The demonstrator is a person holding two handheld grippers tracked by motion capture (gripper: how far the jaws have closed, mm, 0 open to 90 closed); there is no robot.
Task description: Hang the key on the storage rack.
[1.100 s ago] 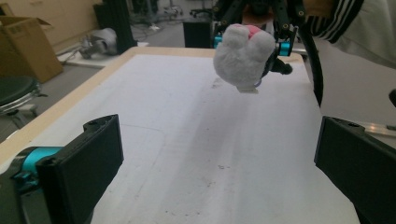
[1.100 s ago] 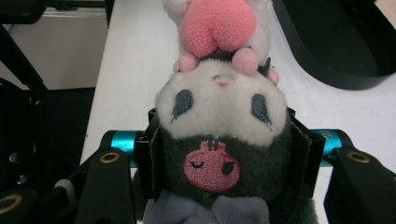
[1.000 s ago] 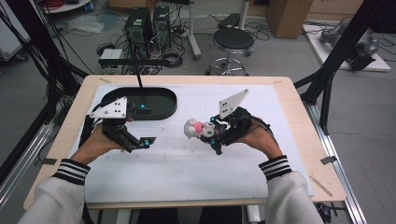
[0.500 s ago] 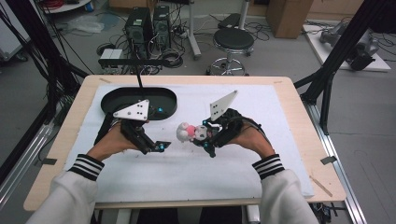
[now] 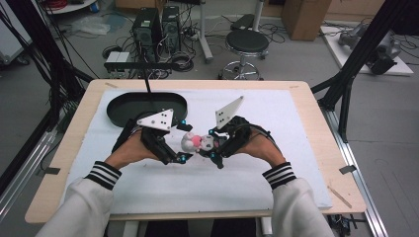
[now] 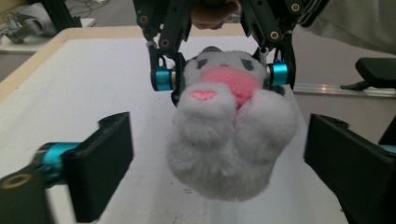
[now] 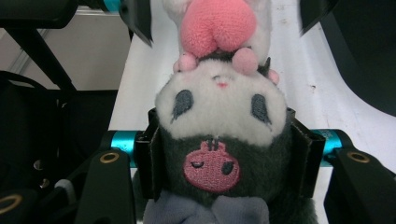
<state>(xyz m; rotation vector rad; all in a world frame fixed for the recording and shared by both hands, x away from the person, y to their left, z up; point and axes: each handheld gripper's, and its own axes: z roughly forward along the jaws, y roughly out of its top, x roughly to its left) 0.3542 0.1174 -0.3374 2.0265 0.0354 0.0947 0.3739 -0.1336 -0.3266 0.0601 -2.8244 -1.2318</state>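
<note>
A grey floor [image 5: 385, 128] spreads beyond the wooden table [image 5: 316, 123]. A black stool [image 5: 247, 44] and computer towers [image 5: 158, 24] stand far off, among tangled cables [image 5: 118, 49].

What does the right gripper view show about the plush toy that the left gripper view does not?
Right gripper view: the toy's dark hood with a pink embroidered skull, and the right gripper clamped on the head.

Left gripper view: the toy's white feet, one with a pink heart, and the left gripper with jaws apart beside the body.

Both: the plush toy with its pink heart-shaped cushion.
</note>
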